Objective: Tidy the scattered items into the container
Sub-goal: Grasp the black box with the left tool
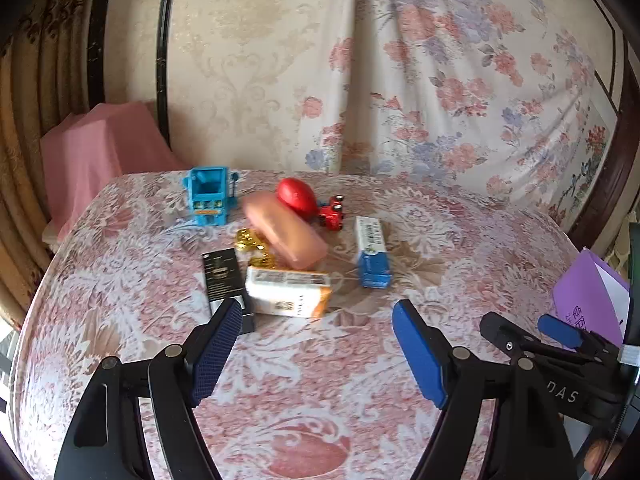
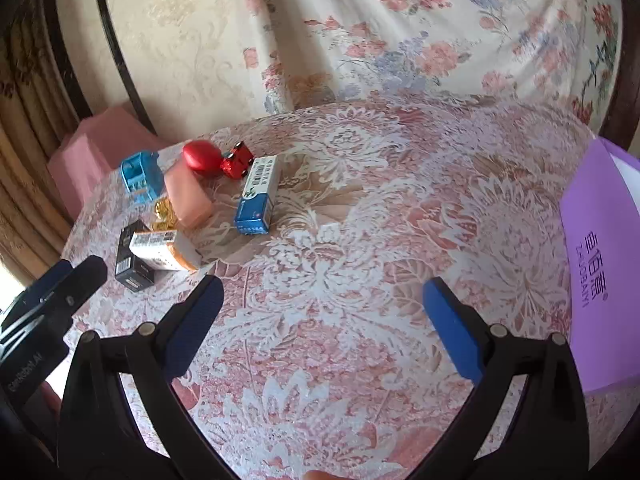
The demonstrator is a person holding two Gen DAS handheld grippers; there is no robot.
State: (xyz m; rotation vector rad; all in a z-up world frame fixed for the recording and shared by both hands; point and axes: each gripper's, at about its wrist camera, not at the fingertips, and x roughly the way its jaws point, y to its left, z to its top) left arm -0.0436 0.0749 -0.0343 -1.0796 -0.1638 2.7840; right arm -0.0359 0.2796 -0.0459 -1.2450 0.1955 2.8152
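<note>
Small items lie clustered at the far left of the table: an orange-and-white box [image 1: 288,294] [image 2: 166,250], a black box [image 1: 224,280] [image 2: 130,266], a blue-and-white box [image 1: 373,252] [image 2: 258,196], a pink case [image 1: 286,232] [image 2: 188,194], gold trinkets [image 1: 252,244] [image 2: 164,212], a red egg shape [image 1: 298,198] [image 2: 202,158], a red toy car [image 1: 332,214] [image 2: 238,160] and a blue toy [image 1: 210,196] [image 2: 140,178]. A purple container [image 1: 592,300] [image 2: 604,256] stands at the right. My left gripper [image 1: 314,320] is open just short of the orange-and-white box. My right gripper [image 2: 322,296] is open over bare cloth.
The table has a pink and white floral cloth [image 2: 360,240]. A flowered sheet [image 1: 440,80] hangs behind it and a pink-draped object [image 1: 96,148] stands at the far left. In the left wrist view the right gripper [image 1: 560,332] shows at the right edge.
</note>
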